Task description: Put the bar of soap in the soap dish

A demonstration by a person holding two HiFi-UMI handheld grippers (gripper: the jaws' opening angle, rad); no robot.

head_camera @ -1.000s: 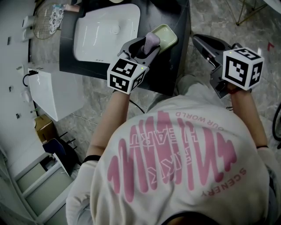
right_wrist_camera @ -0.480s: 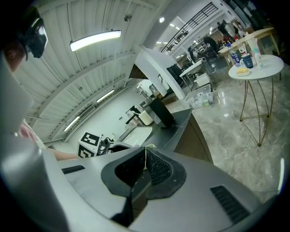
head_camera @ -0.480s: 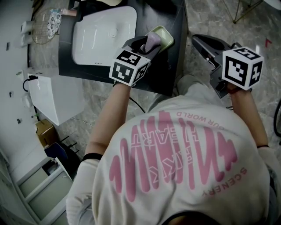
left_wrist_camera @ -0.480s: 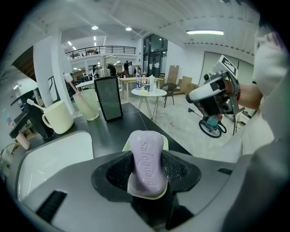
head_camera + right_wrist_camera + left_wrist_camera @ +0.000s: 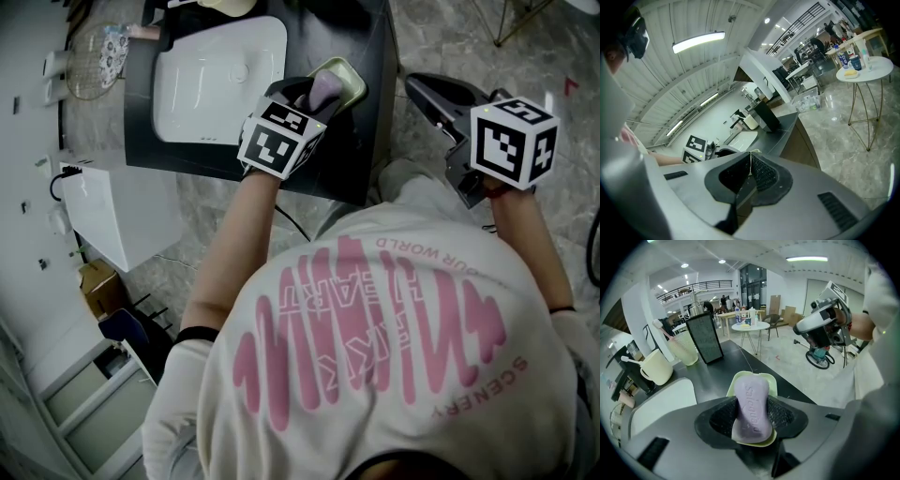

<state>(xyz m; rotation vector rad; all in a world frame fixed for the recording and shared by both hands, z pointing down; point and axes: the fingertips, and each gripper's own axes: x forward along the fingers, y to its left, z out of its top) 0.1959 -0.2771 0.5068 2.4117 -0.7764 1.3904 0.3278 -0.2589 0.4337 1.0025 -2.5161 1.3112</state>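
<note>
A lilac bar of soap (image 5: 752,408) (image 5: 325,89) sits clamped between the jaws of my left gripper (image 5: 751,416) (image 5: 314,94), standing on edge. Right under and beyond it lies the pale green soap dish (image 5: 742,379) (image 5: 347,79) on the dark counter (image 5: 370,141); whether the soap touches the dish is unclear. My right gripper (image 5: 748,174) (image 5: 433,98) is held off to the right of the counter, over the floor, with its jaws pressed together and nothing between them.
A white basin (image 5: 211,80) is set into the counter left of the dish. Behind it stand a cream mug (image 5: 655,367), a tumbler with a toothbrush (image 5: 684,348) and a black panel (image 5: 706,337). Marble floor (image 5: 553,56) lies to the right.
The left gripper with the soap has moved a little farther over the soap dish. The right gripper has barely shifted.
</note>
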